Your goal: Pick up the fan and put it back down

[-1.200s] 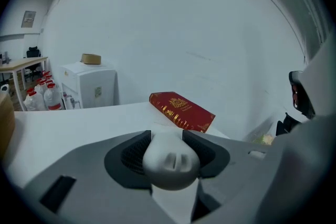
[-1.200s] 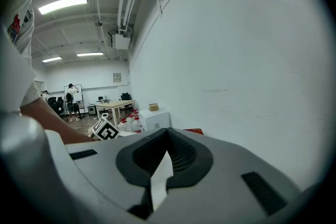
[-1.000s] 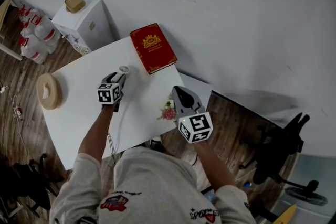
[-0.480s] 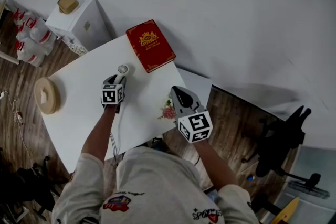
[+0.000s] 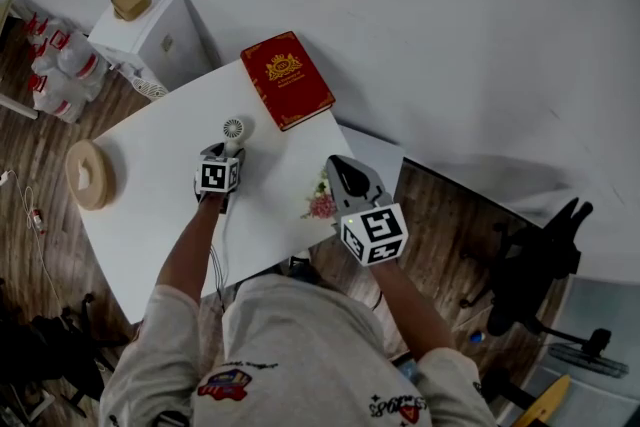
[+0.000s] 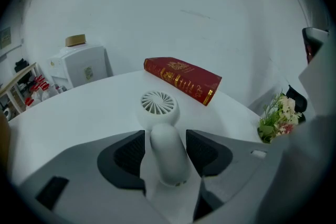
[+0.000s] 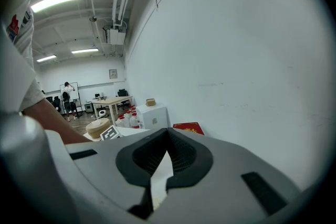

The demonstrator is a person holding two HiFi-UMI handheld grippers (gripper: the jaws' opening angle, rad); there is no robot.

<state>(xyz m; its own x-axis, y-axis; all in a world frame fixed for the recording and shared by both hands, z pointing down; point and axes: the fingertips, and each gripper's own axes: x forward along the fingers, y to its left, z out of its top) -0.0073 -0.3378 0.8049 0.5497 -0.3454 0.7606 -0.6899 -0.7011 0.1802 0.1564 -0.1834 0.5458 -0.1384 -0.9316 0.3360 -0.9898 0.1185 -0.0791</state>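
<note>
Left gripper view: left gripper (image 6: 167, 150) jaws opening around the fan (image 6: 159, 104) before the red book (image 6: 184, 80); retreat straight back. Right gripper (image 7: 165, 157) clenched, empty.

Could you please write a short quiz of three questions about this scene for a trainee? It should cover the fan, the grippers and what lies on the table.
1. True or false: the fan lies on the white table, with its handle between the jaws of the left gripper.
2. What lies beyond the fan, nearer the wall? A) a red book B) a blue box C) a green cup
3. Fill in: the right gripper holds ____.

Key
1. True. The jaws are opening and their pads stand clear of the handle.
2. A
3. Nothing. Its jaws are together.
</note>
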